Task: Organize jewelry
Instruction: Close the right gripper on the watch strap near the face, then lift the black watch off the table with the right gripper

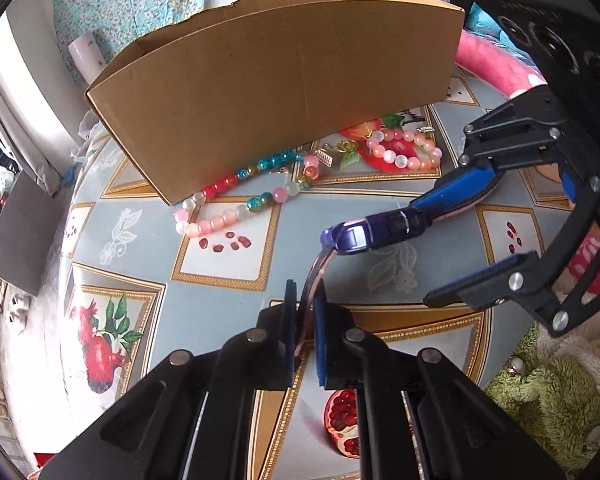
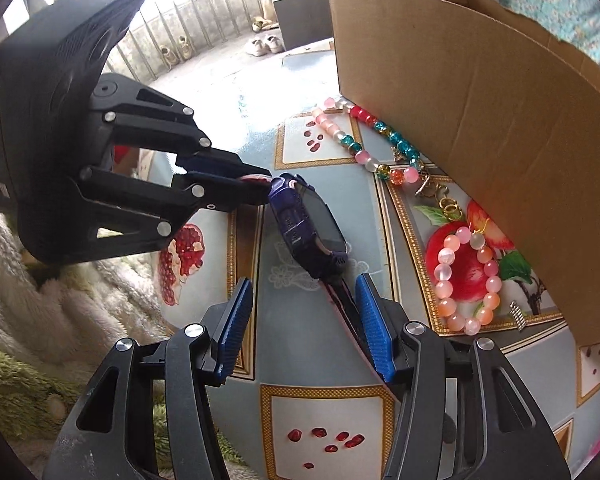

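Right now our left gripper (image 1: 305, 320) pinches one strap end of the purple watch (image 2: 308, 224), while our right gripper (image 2: 306, 324) stands open with the other strap beside its right pad, contact unclear. Beyond, on the patterned table (image 1: 140, 240), lie a pink bead bracelet (image 1: 404, 148) and a multicoloured bead necklace (image 1: 240, 196) against the cardboard box (image 1: 276, 92)

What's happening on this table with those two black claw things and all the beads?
A person is sorting jewelry with two hand-held grippers. The left gripper has pinched shut on one strap of a blue watch. The right gripper stands open around the other strap, not clamping it. Two bead bracelets, a multicoloured one and a pink one, lie with small gold pieces on the fruit-patterned tablecloth, next to a cardboard box.
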`<state>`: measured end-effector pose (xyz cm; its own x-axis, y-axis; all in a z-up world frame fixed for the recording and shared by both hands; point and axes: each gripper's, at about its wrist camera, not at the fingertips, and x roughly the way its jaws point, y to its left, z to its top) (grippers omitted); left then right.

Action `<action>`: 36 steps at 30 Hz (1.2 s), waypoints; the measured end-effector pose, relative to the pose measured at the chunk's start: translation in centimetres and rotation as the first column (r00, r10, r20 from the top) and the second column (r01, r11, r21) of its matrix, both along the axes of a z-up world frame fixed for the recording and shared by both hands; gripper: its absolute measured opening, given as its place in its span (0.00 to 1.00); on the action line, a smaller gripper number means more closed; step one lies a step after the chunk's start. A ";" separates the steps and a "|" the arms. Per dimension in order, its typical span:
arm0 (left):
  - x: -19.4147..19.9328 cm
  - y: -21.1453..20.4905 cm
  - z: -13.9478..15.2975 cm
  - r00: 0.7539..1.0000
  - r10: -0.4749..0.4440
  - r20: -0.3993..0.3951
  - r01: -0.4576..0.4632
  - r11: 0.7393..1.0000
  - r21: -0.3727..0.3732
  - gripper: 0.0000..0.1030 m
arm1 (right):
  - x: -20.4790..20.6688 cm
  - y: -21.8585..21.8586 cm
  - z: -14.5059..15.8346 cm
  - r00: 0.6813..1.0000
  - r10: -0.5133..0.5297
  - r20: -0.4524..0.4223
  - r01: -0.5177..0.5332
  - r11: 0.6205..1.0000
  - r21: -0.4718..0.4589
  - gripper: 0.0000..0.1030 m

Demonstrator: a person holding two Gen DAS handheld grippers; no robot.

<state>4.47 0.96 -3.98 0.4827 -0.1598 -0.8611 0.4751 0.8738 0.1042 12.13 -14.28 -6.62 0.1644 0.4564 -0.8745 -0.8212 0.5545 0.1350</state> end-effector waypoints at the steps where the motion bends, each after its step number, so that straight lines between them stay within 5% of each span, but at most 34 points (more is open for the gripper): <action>1: -0.2 0.2 -0.1 1.000 0.005 -0.005 -0.005 1.000 -0.008 0.07 | -0.2 0.1 0.0 1.000 -0.003 0.011 0.003 1.000 -0.006 0.49; 10: 0.1 0.9 -0.5 0.998 0.051 -0.024 -0.052 0.998 -0.044 0.07 | -2.0 1.6 -0.3 0.996 -0.045 0.082 0.048 0.998 -0.033 0.49; 36: 0.2 1.6 -0.4 0.996 0.081 -0.032 -0.084 0.992 -0.094 0.06 | -0.3 2.7 -0.5 0.990 -0.119 0.080 0.123 0.992 -0.038 0.49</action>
<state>4.64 2.60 -4.35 0.4732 -0.2025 -0.8574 0.4024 0.9154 0.0059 11.86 -11.55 -7.09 0.2841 0.3911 -0.8754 -0.7547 0.6543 0.0473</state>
